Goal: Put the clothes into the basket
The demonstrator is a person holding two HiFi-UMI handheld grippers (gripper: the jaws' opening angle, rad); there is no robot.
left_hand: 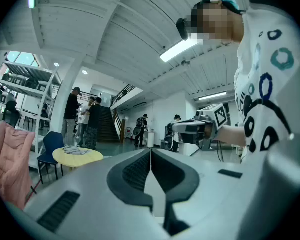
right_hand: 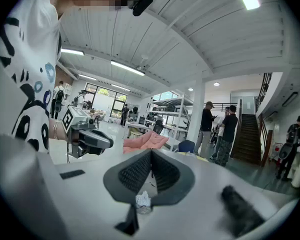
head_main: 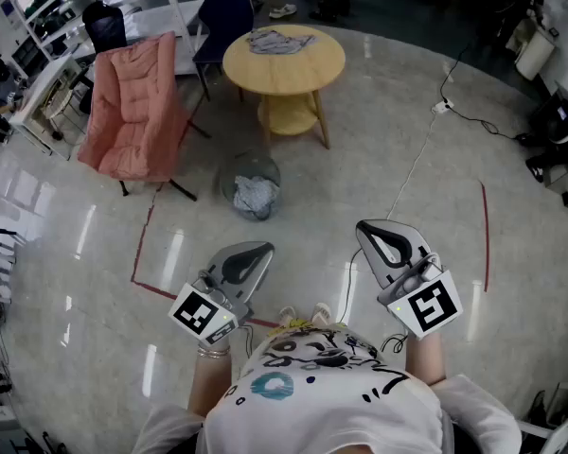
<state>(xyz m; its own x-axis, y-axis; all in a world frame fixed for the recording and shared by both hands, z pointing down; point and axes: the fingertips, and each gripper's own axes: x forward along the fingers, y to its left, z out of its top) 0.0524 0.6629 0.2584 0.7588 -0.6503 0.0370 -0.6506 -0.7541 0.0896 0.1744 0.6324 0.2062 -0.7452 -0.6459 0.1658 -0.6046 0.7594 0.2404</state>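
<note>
Clothes are in neither hand-held gripper at this moment. The left hand-held gripper (head_main: 262, 248) and the right hand-held gripper (head_main: 363, 227) are both held close to the person's chest, roughly level, each with its jaws pressed together on nothing. Beyond them, on the floor, stands the wire basket (head_main: 229, 172), with one pale crumpled piece (head_main: 255, 195) already inside. Farther off is the round wooden counter (head_main: 314, 68). A grey garment (head_main: 277, 41) lies loose on its top, well apart from the basket. A pink folding chair (head_main: 133, 107) stands to the left of both.

The task looks part done, and the step in hand seems to be the approach for the grey garment. That calls for walking past the basket, spreading one pair of jaws, and pinching a raised fold so the cloth comes up in one piece.

No brand or readable writing shows. The cubes carry only black-and-white square markers, and the shirt print is shapes, not words.
</note>
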